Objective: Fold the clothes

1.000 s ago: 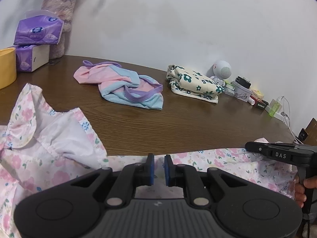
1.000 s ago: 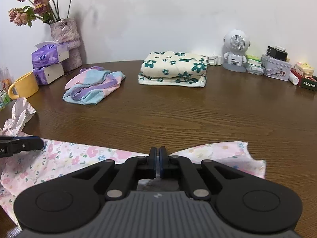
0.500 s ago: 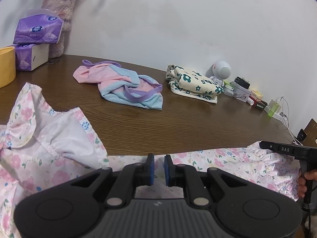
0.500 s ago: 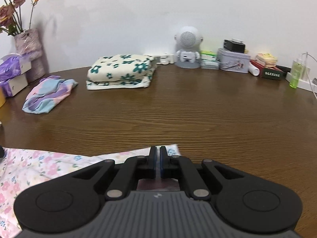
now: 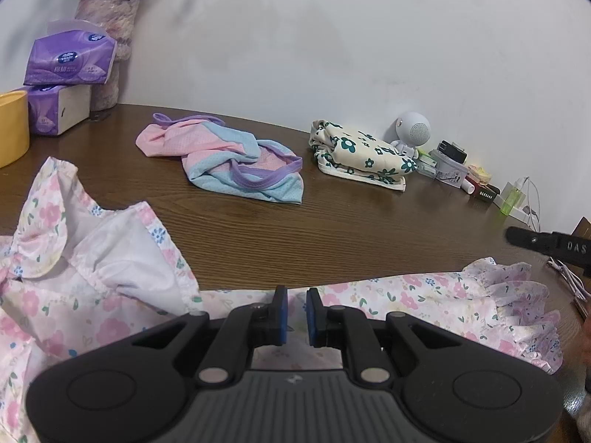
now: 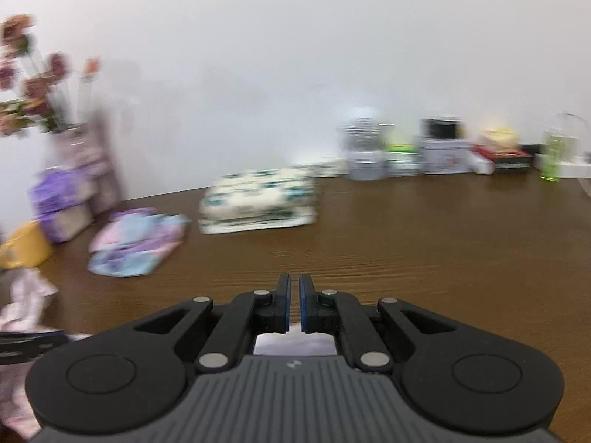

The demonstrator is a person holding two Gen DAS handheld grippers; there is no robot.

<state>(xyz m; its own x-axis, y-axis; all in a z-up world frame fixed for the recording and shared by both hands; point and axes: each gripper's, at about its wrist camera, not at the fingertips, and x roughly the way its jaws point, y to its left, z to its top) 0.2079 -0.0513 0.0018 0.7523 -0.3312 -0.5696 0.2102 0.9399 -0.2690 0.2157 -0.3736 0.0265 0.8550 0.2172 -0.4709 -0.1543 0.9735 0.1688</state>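
A pink floral garment (image 5: 424, 302) lies spread along the near edge of the brown table (image 5: 332, 229), with a ruffled hem at the right and a turned-back white lining at the left. My left gripper (image 5: 294, 312) hovers over its middle, jaws slightly apart with floral cloth showing in the gap. My right gripper (image 6: 291, 304) is lifted above bare table, jaws a narrow gap apart and holding nothing; its body shows in the left wrist view (image 5: 550, 245) beyond the ruffled hem. The right wrist view is blurred; the garment (image 6: 26, 302) shows at far left.
A crumpled pink, blue and purple garment (image 5: 225, 162) and a folded cream garment with green flowers (image 5: 362, 155) lie mid-table. Tissue packs (image 5: 66, 59), a vase (image 5: 107, 37) and a yellow cup (image 5: 11, 129) stand at left. A white toy robot (image 5: 412, 133) and small boxes line the wall.
My right gripper has let go of the garment's right end, lifted and swung away to the right. The ruffled hem now lies flat on the table. My left gripper has stayed put.
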